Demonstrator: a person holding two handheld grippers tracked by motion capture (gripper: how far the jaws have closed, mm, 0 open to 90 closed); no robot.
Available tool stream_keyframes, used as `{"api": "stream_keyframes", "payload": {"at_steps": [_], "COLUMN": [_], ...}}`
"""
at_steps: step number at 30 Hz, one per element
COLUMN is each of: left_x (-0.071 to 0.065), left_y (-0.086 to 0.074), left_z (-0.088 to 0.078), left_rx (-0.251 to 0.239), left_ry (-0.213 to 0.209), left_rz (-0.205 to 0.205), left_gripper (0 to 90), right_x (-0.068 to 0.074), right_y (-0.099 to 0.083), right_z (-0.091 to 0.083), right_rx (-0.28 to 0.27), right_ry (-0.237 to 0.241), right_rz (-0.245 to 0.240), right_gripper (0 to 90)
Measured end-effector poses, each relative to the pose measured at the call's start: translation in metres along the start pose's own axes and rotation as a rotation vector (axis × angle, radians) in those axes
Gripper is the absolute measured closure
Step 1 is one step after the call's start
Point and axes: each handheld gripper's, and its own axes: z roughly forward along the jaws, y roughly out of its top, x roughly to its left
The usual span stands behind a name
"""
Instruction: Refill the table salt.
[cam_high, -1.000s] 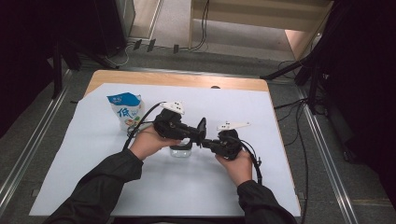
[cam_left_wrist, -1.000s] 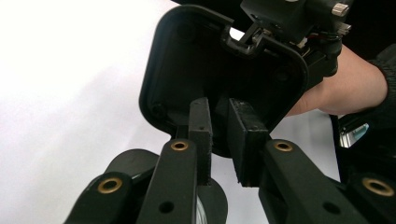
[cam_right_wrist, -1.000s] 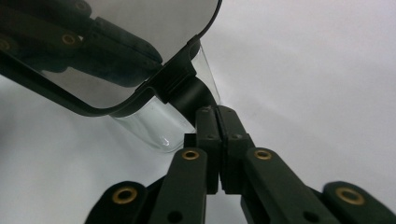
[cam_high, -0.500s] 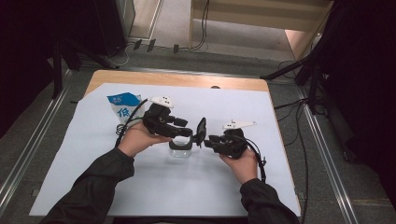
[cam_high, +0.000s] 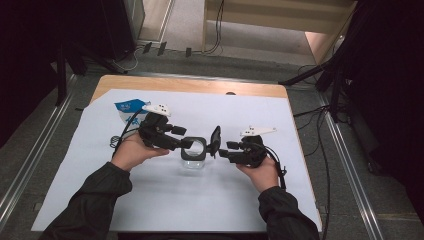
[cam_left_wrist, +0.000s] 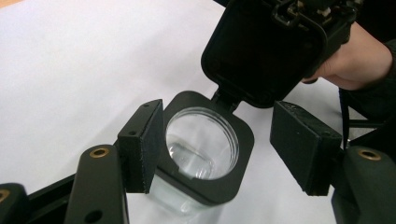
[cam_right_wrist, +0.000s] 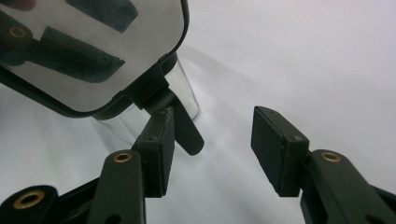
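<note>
Jar (cam_high: 193, 157) sat with its flip lid (cam_high: 215, 140) swung up at 3 o'clock, as both grippers' fingers (cam_left_wrist: 140, 144) had just been opening, clasping nothing, so opening looked done.

Looked like a lab or recording room rather than a home: wooden table (cam_high: 190, 86) covered with plain white sheeting (cam_high: 165, 200), grey carpeted floor (cam_high: 30, 150), metal rails (cam_high: 350, 165) along both sides, loose cables (cam_high: 217, 30) trailing across the floor, dark equipment stands (cam_high: 330, 75) crowded around, pale wooden furniture (cam_high: 280, 15) behind.
</note>
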Motion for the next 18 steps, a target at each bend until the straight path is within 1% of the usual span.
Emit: {"api": "stream_keyframes", "payload": {"at_steps": [3,4,5,6,8,9,10,11,13,15,16,18], "left_x": [-0.001,-0.001,-0.001,0.000,0.001,0.001,0.003,0.004,0.007,0.009,0.009,0.009], "left_y": [-0.005,-0.006,-0.008,-0.009,-0.013,-0.014,-0.016,-0.017,-0.021,-0.024,-0.026,-0.028], "left_z": [-0.006,-0.009,-0.012,-0.014,-0.020,-0.022,-0.024,-0.026,-0.029,-0.033,-0.035,-0.038], "left_rx": [-0.017,-0.022,-0.032,-0.031,-0.036,-0.035,-0.034,-0.030,-0.021,-0.005,0.000,0.000], "left_ry": [0.024,0.024,0.024,0.034,0.051,0.056,0.067,0.069,0.060,0.048,0.060,0.089], "left_rz": [0.012,0.014,0.012,0.017,0.003,0.001,-0.015,-0.020,-0.041,-0.046,-0.036,-0.033], "left_gripper": [43.1,43.9,46.5,48.0,49.5,49.7,49.2,49.0,49.0,51.3,51.2,48.5], "right_x": [-0.002,-0.003,-0.003,-0.004,-0.004,-0.003,-0.003,-0.003,-0.002,-0.003,-0.003,-0.005], "right_y": [0.002,0.002,0.002,0.003,0.004,0.004,0.005,0.006,0.006,0.007,0.006,0.006], "right_z": [-0.001,-0.001,-0.001,-0.001,-0.002,-0.002,-0.003,-0.003,-0.004,-0.005,-0.006,-0.007], "right_rx": [-0.001,-0.003,-0.004,0.001,0.008,0.006,0.006,0.009,0.009,0.014,0.015,0.018], "right_ry": [0.006,0.008,0.008,0.015,0.019,0.023,0.024,0.029,0.031,0.033,0.032,0.037], "right_rz": [0.000,0.000,0.004,0.008,0.009,0.003,0.000,-0.003,-0.013,-0.017,-0.015,-0.010], "right_gripper": [52.0,52.5,52.6,53.1,53.4,53.6,53.6,53.6,53.7,53.8,53.7,53.9]}}
